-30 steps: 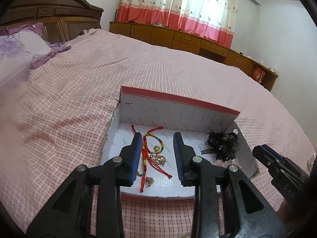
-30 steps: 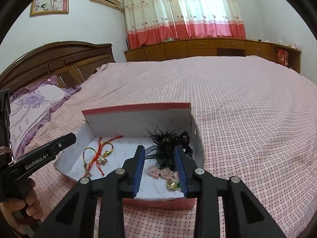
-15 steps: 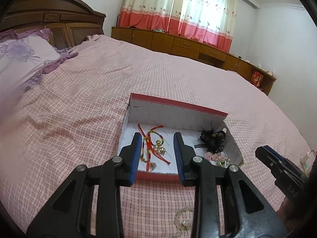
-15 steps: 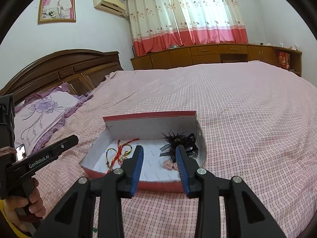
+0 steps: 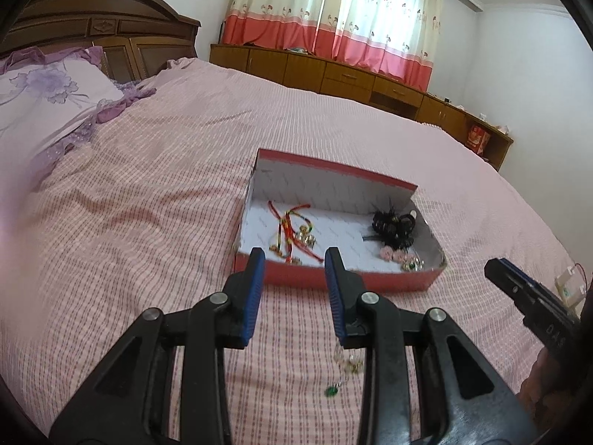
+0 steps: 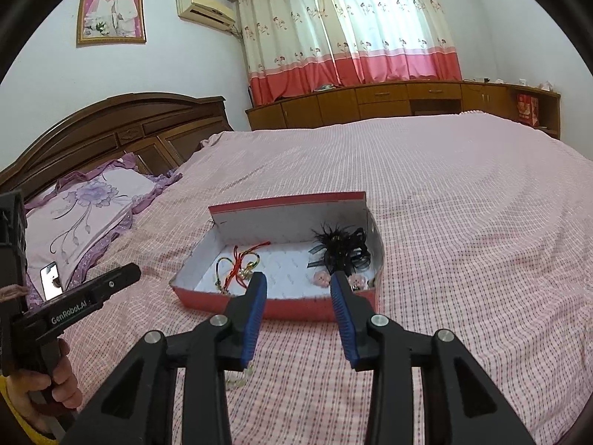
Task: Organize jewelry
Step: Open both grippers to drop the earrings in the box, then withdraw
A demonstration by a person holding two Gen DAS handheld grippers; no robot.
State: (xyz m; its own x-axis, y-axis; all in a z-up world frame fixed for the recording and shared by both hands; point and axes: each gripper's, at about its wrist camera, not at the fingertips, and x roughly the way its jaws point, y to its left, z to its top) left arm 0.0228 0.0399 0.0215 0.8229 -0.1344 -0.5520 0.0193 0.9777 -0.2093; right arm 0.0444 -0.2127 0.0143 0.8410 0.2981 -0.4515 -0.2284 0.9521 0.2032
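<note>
Pink checked bedding covers the bed [image 5: 155,193], with a dark wooden headboard [image 6: 122,126] and a lilac flowered pillow [image 6: 89,204] at its far end; red-and-cream curtains [image 6: 355,26] hang over a long run of low wooden cabinets [image 6: 400,100], and a framed photograph [image 6: 111,11] and an air conditioner [image 6: 205,9] sit high on the wall; a red shallow box [image 5: 344,278] with a white lining lies on the bedding, its far flap standing up; inside it, toward the headboard side, lies a tangle of red and multicoloured cord bracelets [image 5: 292,230] with small gold charms; at the other end sits a black feathery hair ornament [image 5: 393,224], with pink flower pieces [image 5: 393,255] just beside it near the front wall; on the bedding in front of the box, close under the left gripper [image 5: 294,259], lies a loose piece of jewelry [image 5: 346,365] with pale beads and a green stone, partly hidden by the gripper's finger; the left gripper hangs above the bedding just short of the box, its blue-padded jaws spread a little with nothing between them; the right gripper [image 6: 298,283] hangs likewise before the box's front wall, its jaws parted and bare, having just been opening slightly; each hand's tool shows at the edge of the other's view, the left one gripped by a hand [image 6: 55,382].
</note>
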